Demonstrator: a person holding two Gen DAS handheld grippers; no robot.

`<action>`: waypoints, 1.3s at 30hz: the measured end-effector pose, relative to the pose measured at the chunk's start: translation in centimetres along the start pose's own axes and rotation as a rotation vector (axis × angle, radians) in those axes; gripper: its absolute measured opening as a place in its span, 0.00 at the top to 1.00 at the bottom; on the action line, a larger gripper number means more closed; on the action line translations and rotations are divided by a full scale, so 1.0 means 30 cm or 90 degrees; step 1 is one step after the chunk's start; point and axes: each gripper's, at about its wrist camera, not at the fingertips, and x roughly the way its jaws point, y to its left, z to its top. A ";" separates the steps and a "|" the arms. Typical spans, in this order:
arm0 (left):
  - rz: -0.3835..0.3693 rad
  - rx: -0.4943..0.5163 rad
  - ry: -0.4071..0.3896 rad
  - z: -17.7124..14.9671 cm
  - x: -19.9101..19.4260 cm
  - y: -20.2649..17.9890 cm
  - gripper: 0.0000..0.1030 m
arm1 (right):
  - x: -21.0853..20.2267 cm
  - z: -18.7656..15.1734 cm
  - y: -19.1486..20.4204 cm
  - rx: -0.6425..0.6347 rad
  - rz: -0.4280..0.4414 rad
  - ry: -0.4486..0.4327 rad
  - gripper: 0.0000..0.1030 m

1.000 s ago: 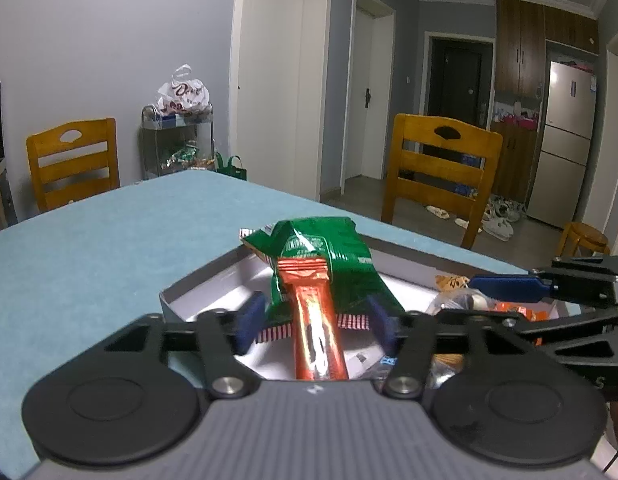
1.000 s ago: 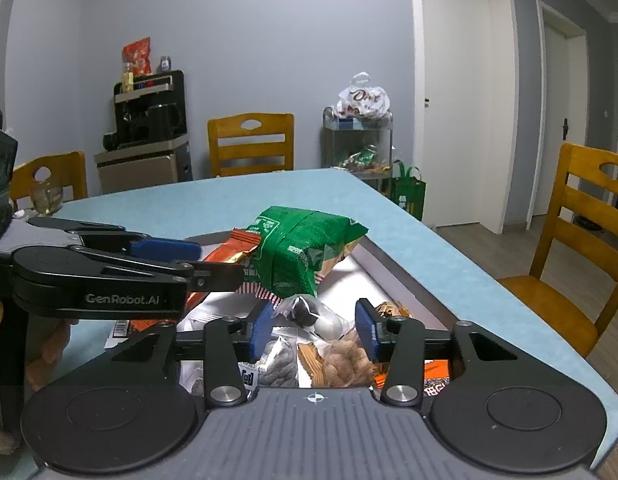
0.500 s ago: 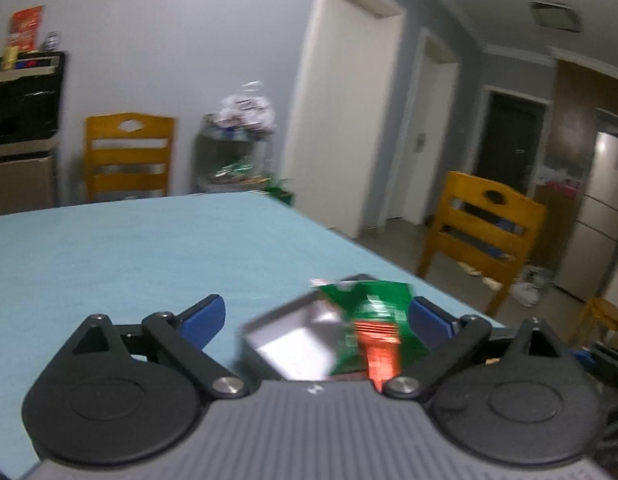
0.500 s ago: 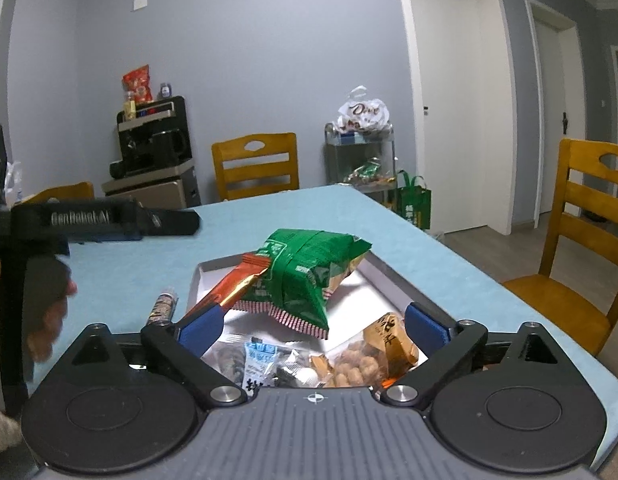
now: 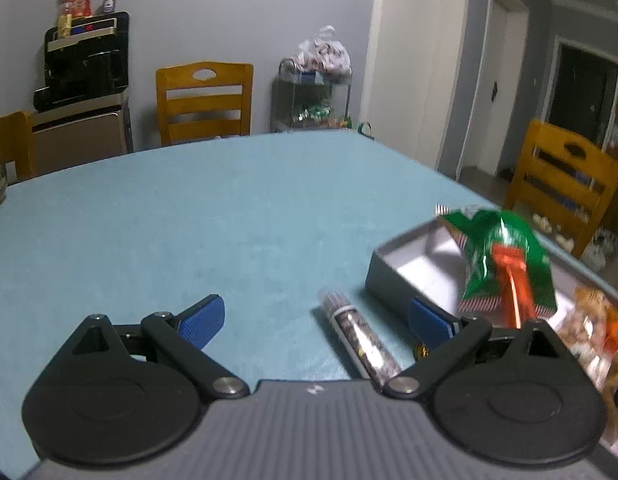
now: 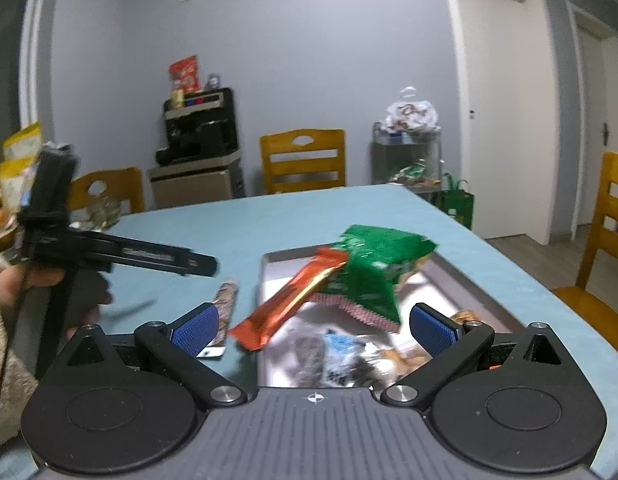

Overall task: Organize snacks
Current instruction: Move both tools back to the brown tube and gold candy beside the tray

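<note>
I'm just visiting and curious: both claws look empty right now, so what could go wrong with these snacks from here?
The orange bar leans out over the tray wall, so a nudge might tip it onto the table. The tube snack still lies outside the tray, close under the open left gripper; being round, it may roll when grasped. The open right gripper could snag the propped green bag.
</note>
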 end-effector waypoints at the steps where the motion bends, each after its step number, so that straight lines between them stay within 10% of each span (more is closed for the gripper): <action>1: -0.001 0.005 0.000 -0.006 0.006 -0.006 0.04 | 0.001 -0.004 0.015 -0.008 0.004 0.002 0.00; 9: 0.020 0.041 0.033 -0.046 0.103 -0.083 0.04 | 0.018 -0.026 0.104 -0.060 0.029 0.016 0.02; 16: 0.050 0.045 0.047 -0.061 0.158 -0.100 0.04 | 0.061 -0.013 0.233 -0.185 0.045 0.028 0.24; 39: 0.045 0.001 0.057 -0.076 0.161 -0.021 0.04 | 0.249 0.001 0.310 -0.231 0.037 0.132 0.19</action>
